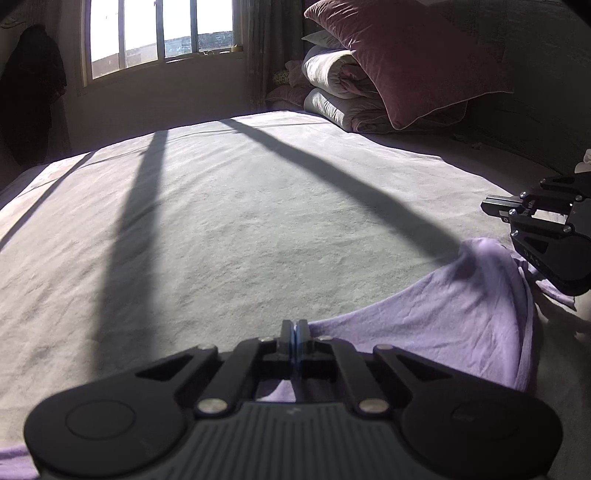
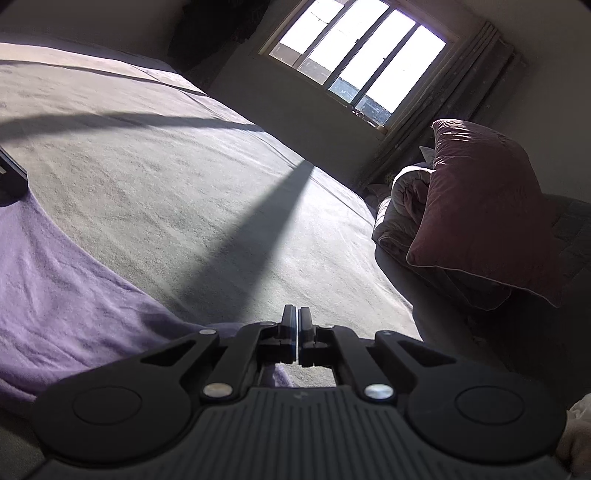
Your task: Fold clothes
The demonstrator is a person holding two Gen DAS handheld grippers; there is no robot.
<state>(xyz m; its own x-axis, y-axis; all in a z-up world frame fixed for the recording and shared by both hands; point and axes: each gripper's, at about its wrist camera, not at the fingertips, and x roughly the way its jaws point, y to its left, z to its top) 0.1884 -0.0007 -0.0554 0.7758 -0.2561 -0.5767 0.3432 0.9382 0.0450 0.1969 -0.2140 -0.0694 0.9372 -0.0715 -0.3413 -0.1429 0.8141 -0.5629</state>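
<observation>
I have both hand-held grippers low over the bed (image 1: 207,221), each one clenched, with a lilac garment (image 1: 443,325) stretched between them along the near edge of the mattress. The left hand-held gripper (image 1: 294,332) has its pads pressed together, and lilac cloth shows through its frame right behind the tips, so I judge it is pinching a hem, though the bite itself is hidden. The right hand-held gripper (image 2: 297,325) is likewise clamped, with a sliver of lilac beneath its linkage; from the left wrist view it sits at the far right, just above a raised corner of the cloth.

The garment's long axis runs across from one gripper to the other, sagging in the middle and lying partly on the sheet. Neither hand is nearer; each is at its own end.

Ahead of both tips the grey sheet lies wide and flat, crossed by window-bar shadows, which leaves ample room to carry the held edge forward. The limits are a maroon pillow (image 2: 487,206) and folded quilts (image 1: 336,85) to the right, and the bed's far edge toward the window (image 1: 162,33).
</observation>
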